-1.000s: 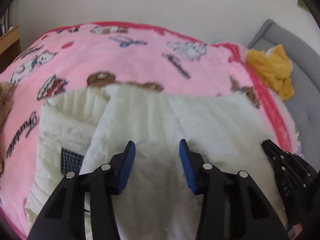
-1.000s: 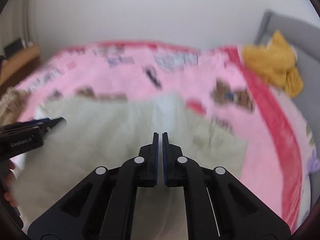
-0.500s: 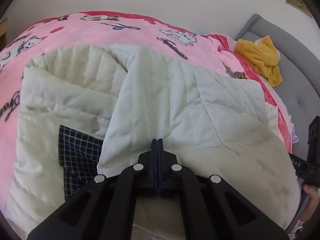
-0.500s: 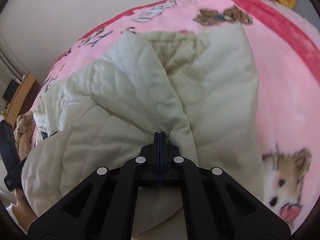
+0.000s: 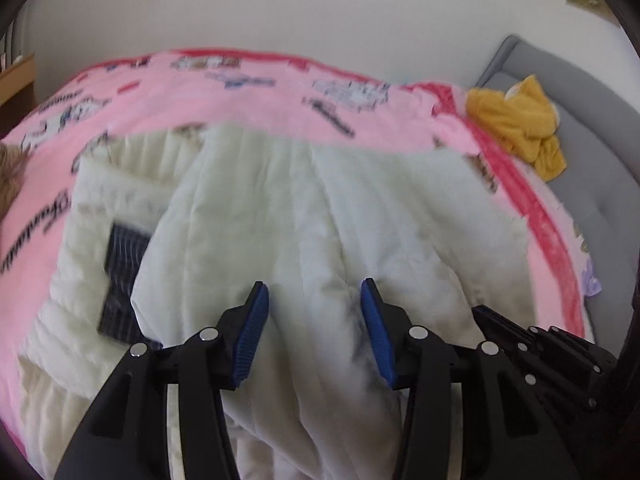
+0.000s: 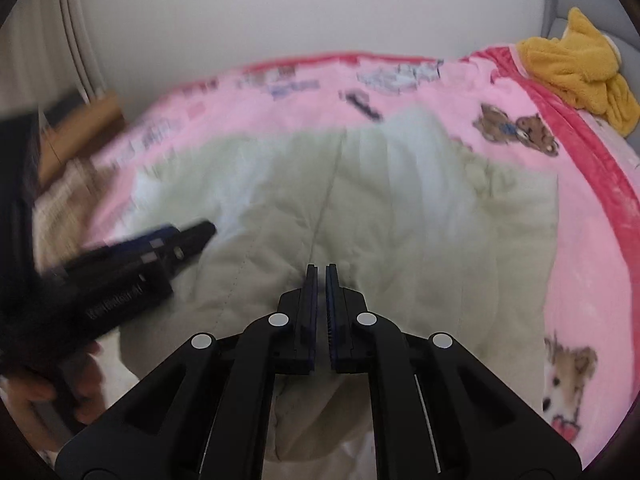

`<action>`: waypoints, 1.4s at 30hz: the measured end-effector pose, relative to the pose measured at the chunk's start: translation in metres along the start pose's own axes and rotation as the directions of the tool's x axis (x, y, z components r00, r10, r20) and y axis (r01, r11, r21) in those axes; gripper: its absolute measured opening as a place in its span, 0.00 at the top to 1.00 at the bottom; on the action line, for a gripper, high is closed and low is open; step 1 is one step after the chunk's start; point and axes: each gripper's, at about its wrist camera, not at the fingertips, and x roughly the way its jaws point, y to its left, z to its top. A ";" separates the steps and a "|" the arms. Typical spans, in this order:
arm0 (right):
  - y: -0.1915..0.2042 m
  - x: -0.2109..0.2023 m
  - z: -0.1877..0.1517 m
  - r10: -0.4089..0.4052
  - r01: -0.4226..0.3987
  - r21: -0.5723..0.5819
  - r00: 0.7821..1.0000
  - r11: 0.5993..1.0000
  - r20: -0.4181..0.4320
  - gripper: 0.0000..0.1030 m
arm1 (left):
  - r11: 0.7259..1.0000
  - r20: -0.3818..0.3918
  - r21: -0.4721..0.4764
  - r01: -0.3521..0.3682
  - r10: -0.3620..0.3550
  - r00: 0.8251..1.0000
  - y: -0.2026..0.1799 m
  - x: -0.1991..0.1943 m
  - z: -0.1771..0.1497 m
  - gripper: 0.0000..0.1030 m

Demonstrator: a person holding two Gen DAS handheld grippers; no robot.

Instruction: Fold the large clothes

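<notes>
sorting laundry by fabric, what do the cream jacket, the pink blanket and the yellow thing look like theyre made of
Cream jacket: likely padded woven shell, matte, with stitched quilt lines; dark checked lining shows.
Pink blanket: plush fleece by its soft, fuzzy printed surface.
Yellow thing: fuzzy fleece or terry, probably; nubby texture.

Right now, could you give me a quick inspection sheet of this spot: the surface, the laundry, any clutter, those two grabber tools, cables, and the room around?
Surface: a bed under a pink blanket printed with cartoon animals.
Job's things: a cream quilted jacket lies spread on the blanket, its dark checked lining showing at one side.
Clutter: a yellow plush toy at the grey headboard.
Grippers: the left gripper is opening above the jacket, its blue pads clear of the fabric; the right gripper is shut, whether on fabric cannot be told.
Cables: nothing seen.
Surroundings: a white wall behind; wooden furniture beside the bed.
</notes>
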 end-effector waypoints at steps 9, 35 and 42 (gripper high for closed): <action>-0.011 0.010 -0.026 0.014 -0.014 0.016 1.000 1.000 -0.025 1.00 | 0.997 -0.037 0.064 0.042 -0.040 0.999 0.012 0.017 -0.021 0.54; 0.009 -0.040 -0.054 0.033 -0.035 0.117 0.999 0.992 0.013 0.64 | 0.998 -0.039 -0.055 0.014 -0.016 0.999 0.014 -0.025 -0.057 0.22; 0.009 -0.011 -0.068 0.017 -0.011 0.077 0.997 0.997 -0.075 0.65 | 0.998 -0.069 -0.048 0.050 -0.053 0.996 0.025 -0.008 -0.072 0.21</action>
